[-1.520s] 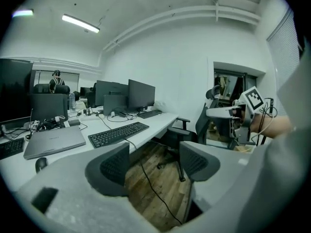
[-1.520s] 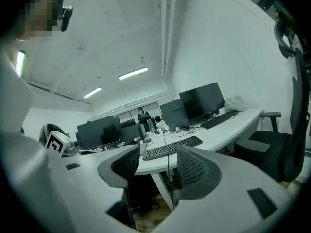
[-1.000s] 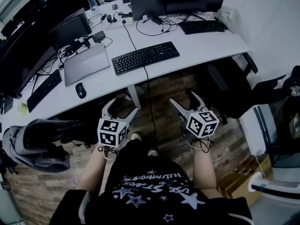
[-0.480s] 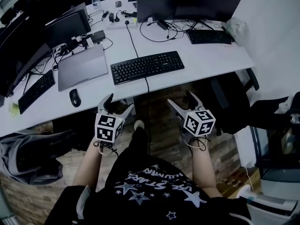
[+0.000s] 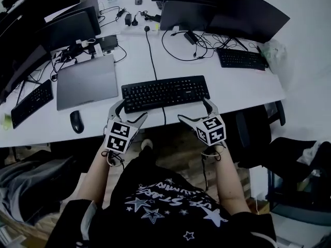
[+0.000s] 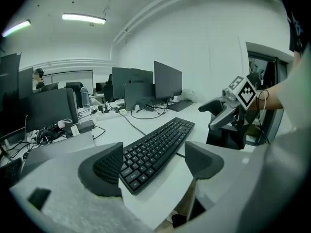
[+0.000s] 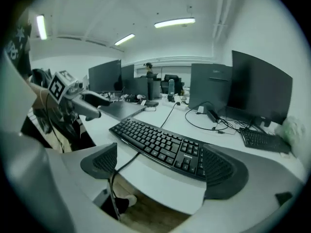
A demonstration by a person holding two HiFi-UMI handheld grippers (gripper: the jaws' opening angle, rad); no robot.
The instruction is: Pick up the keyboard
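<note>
While the cable [image 7: 128, 162] hangs off the desk's [image 5: 248, 89] near edge, just inside the jaws of my right gripper [image 5: 195, 111], I judge it could snag a jaw or drag the keyboard [image 5: 165, 93] askew as I lift. A hold on the near corners alone might let it tip. Both claws are released. My left gripper [image 5: 129, 111] gapes around the keyboard's near-left corner without touching it. My right gripper's jaws have just been opening and now straddle the right end, pressing nothing. Beyond them, the keyboard lies flat on the desk.

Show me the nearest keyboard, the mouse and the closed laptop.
keyboard [image 5: 176, 92], head view, middle key rows.
mouse [image 5: 76, 121], head view, top shell.
closed laptop [image 5: 87, 81], head view, lid centre.
</note>
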